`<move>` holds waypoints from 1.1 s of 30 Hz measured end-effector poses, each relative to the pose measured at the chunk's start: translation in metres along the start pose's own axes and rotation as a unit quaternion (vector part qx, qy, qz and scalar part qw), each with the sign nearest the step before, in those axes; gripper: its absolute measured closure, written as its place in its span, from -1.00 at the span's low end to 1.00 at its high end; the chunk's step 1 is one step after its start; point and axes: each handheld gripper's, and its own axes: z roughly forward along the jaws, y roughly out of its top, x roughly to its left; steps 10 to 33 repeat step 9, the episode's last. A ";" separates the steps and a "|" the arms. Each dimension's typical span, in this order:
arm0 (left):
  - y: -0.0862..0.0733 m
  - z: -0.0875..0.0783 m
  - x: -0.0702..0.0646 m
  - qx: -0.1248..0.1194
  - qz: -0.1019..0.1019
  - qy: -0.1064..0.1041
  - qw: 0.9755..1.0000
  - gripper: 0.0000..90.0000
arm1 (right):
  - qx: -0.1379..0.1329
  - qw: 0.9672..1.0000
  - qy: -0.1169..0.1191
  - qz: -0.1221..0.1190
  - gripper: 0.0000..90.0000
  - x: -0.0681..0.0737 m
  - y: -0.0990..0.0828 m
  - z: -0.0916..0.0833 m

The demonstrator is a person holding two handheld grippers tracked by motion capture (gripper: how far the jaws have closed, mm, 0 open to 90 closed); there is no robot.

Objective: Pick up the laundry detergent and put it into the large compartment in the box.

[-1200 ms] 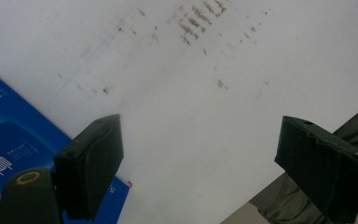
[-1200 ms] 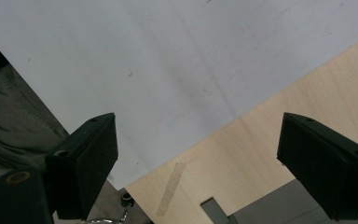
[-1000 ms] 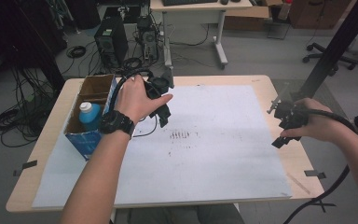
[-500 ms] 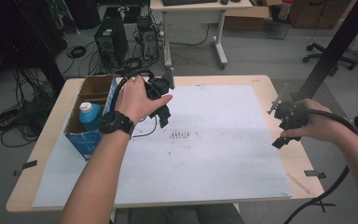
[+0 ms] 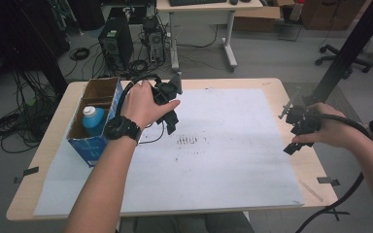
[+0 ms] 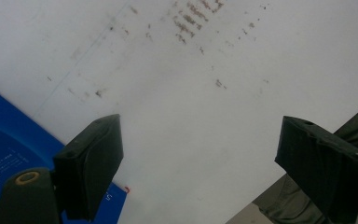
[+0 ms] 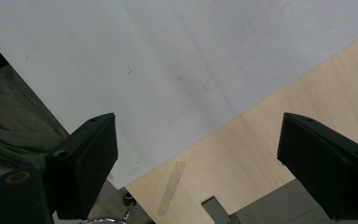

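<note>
Two grippers are in hand, neither carrying anything. At the left stands the blue cardboard box (image 5: 93, 127), open at the top, near the table's (image 5: 272, 85) left edge, partly on the white paper sheet (image 5: 233, 160); a blue bottle with a white cap (image 5: 93, 119) stands upright inside it. Judged from position, the box keeps the bottle corralled for a pickup from above. The left gripper (image 5: 169, 121) is held just beside the box's right wall, over the sheet, its fingers (image 6: 91, 163) spread wide apart with bare paper between them. The sheet shows dark smudges (image 5: 189, 141) at its middle. Well apart, at the table's right edge, the right gripper (image 5: 296, 141) hangs low, fingers (image 7: 86, 161) likewise spread and empty, apparently kept in reserve.
</note>
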 end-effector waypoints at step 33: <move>0.000 0.001 0.000 0.004 0.003 0.002 1.000 -0.68 | 0.000 1.000 0.001 0.002 -0.73 0.001 -0.001 0.001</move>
